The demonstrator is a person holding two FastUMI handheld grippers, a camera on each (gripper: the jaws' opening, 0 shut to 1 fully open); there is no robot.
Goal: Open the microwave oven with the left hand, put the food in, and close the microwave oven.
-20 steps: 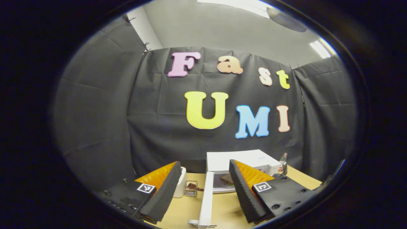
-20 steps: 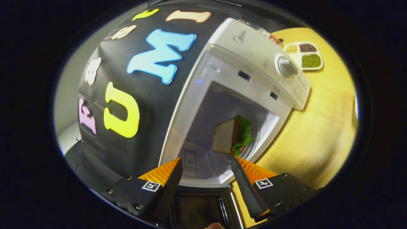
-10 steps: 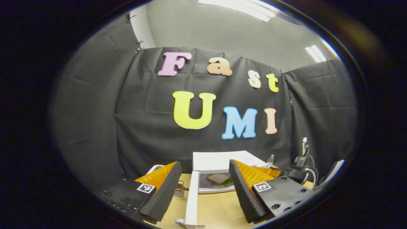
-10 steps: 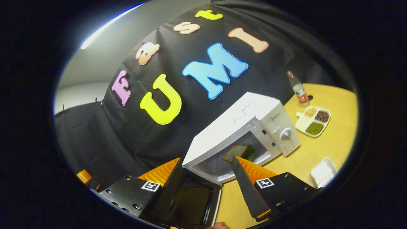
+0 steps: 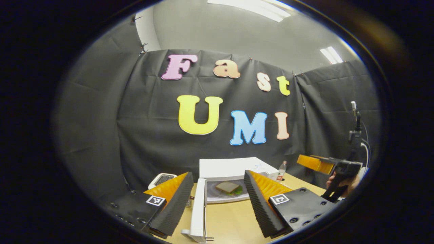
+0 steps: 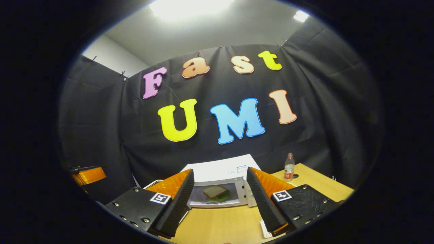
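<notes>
white microwave (image 5: 234, 167), door (image 5: 198, 210) open, sandwich (image 5: 228, 187) inside

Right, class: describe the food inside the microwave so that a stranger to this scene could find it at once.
Start at the white microwave on the wooden table before the black cloth wall; its door hangs open. Inside, on the round plate, lies the sandwich: a slice of pale bread with green lettuce poking out beneath. It is the one thing in the cavity.
</notes>
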